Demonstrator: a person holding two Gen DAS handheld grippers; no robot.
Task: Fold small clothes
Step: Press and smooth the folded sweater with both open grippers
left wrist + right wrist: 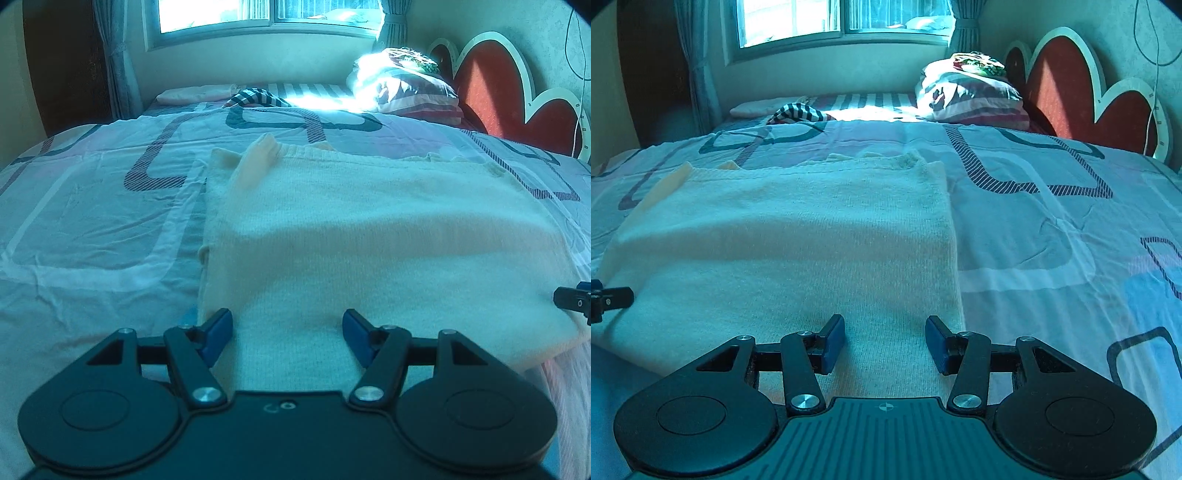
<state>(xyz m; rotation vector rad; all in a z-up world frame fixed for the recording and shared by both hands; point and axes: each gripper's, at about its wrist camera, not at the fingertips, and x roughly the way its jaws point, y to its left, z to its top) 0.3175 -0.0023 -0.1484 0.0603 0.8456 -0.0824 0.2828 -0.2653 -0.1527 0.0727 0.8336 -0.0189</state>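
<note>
Both claws hover over a half-folded cream knit on the bed

Left wrist view: left gripper (287, 334) released, nothing between its pads, just above the near edge of the cream sweater (369, 236) — sleeves look tucked in already. Right wrist view: right gripper (885, 341) also spread and empty, over the sweater's near right corner on the bedspread (1052, 240) — I'd say a final fold is left

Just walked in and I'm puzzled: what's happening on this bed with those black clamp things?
A person is folding a cream knitted sweater laid flat on the patterned bedsheet, using two handheld grippers. The left gripper and right gripper both sit open over the sweater's near edge, one toward each side, gripping nothing yet.
</note>
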